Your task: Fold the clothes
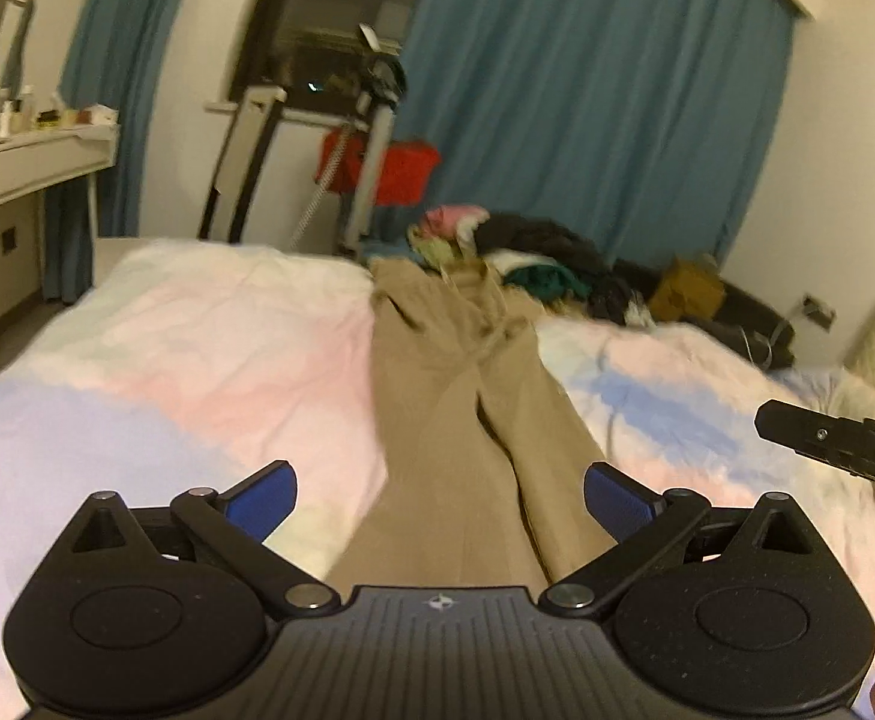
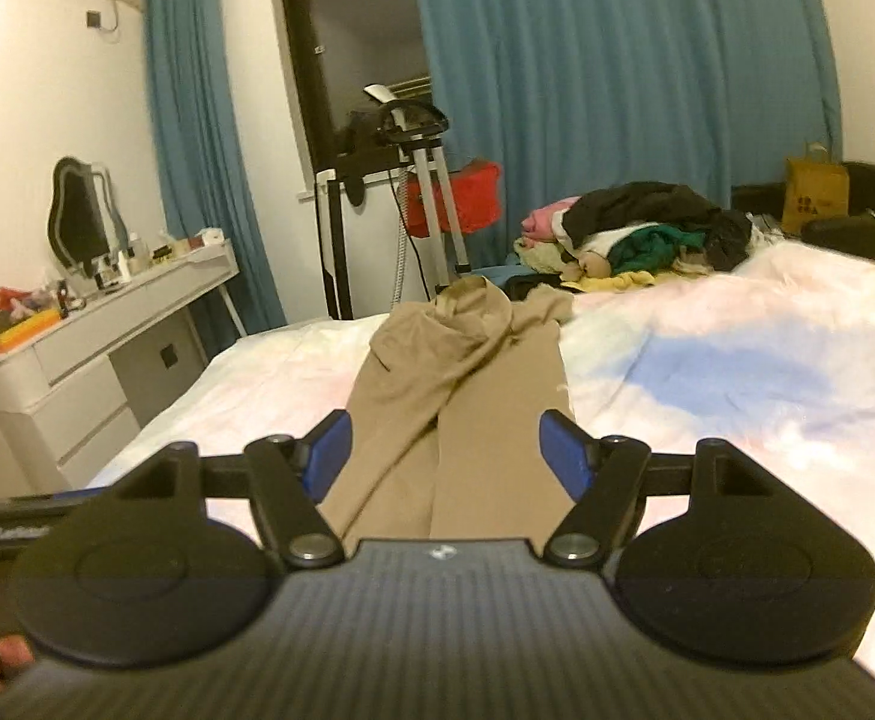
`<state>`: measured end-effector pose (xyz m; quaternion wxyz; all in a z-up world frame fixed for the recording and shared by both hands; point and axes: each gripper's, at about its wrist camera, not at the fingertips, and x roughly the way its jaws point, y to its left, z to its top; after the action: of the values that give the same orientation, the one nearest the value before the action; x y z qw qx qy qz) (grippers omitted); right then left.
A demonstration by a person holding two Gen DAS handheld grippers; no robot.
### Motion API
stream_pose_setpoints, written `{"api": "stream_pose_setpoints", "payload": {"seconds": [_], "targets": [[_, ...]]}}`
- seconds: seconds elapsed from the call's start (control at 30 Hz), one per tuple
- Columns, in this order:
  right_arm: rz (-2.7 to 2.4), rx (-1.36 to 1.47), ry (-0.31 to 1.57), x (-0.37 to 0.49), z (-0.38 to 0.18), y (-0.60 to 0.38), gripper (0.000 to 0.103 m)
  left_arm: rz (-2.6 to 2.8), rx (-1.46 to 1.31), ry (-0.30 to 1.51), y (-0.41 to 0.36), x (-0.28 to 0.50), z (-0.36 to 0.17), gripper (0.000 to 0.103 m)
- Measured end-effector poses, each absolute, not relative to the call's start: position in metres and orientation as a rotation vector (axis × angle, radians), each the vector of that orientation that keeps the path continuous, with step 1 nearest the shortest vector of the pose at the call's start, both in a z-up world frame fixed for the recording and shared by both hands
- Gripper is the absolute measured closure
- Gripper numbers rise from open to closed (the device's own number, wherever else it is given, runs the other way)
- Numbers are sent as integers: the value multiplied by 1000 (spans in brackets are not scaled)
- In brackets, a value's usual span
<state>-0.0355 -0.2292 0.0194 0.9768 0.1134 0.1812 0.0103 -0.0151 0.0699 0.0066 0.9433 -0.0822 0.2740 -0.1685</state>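
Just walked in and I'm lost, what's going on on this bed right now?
A person is folding laundry with a handheld gripper in each hand. Tan trousers lie lengthwise on the pastel bedspread, legs toward the grippers. Both the left gripper and right gripper are open above the leg ends, holding nothing. A pile of unfolded clothes waits at the bed's far end.

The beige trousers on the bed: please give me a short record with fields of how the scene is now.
garment: beige trousers, lying lengthwise on the bed, legs side by side
surface: pastel bedcover
left tongs: open, nothing held
right tongs: open, nothing held
other clothes: unfolded pile at the far end of the bed
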Motion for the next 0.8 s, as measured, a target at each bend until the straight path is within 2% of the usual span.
{"api": "stream_pose_setpoints", "payload": {"seconds": [0.17, 0.37, 0.5, 0.73, 0.8], "targets": [[31, 264, 413, -36, -4, -245, 31, -323, -221, 765, 63, 14, -28, 5], [32, 281, 461, -35, -18, -265, 32, -199, -334, 873, 86, 38, -52, 7], [13, 325, 478, -36, -21, -287, 32, -101, -422, 944, 107, 47, -67, 19], [-29, 441, 515, -35, -33, -319, 32, -17, -462, 1018, 123, 48, -81, 29], [-17, 483, 530, -33, -37, -326, 32, -4, -421, 1032, 119, 47, -83, 37]]}}
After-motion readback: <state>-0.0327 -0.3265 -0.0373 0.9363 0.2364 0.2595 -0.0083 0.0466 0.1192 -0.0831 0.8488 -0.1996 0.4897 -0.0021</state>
